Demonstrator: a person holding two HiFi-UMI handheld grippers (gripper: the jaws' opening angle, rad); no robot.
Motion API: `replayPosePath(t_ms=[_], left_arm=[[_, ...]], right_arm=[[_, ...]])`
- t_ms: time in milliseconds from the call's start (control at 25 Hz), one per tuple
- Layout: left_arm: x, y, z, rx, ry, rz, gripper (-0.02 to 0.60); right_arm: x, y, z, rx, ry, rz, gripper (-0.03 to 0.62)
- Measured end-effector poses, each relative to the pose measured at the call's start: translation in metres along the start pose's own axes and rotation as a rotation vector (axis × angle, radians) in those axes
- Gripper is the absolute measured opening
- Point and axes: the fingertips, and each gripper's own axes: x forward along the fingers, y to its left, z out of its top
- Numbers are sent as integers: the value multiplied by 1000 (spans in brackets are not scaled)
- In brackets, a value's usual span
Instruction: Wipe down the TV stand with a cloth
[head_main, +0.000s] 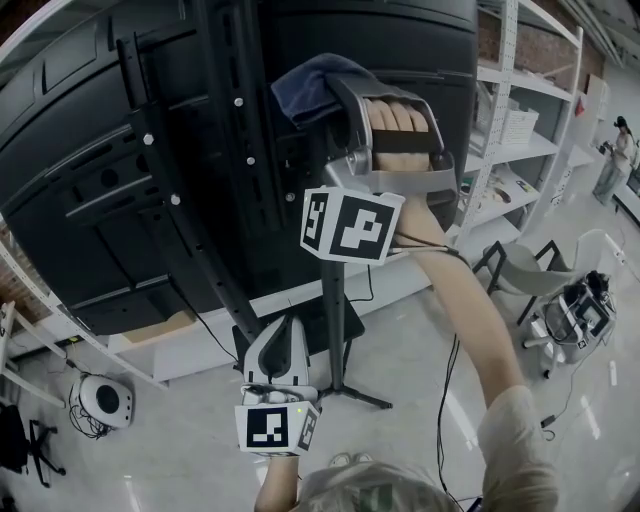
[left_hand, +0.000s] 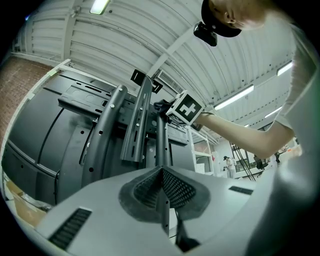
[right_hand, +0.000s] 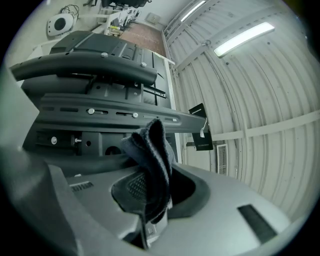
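Within right claw (right_hand: 156, 187), fuzzy blue cloth (right_hand: 150, 147)

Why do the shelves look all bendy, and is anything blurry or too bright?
Head view: the wide lens bows the shelves and darkens the corners. Left gripper view: the nearby shirt is blurry, and the strip light glares. Right gripper view: the ceiling light glows very bright, while the cloth looks sharp.

Warehouse-like hall: metal shelving (head_main: 521, 150), corrugated ceiling (right_hand: 260, 105), strip light (right_hand: 244, 38)
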Motion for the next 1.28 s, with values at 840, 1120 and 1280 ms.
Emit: replayPosePath(t_ms=[840, 1120, 1280], left_arm=[[10, -12, -22, -13, 55, -45, 15], [10, -15, -27, -14, 66, -48, 15], [10, -18, -29, -20, 75, -53, 15]], right_arm=[[-39, 65, -12, 7, 1, 122, 57], [-53, 82, -14, 28, 4, 163, 57], [-61, 92, -14, 16, 5, 171, 57]])
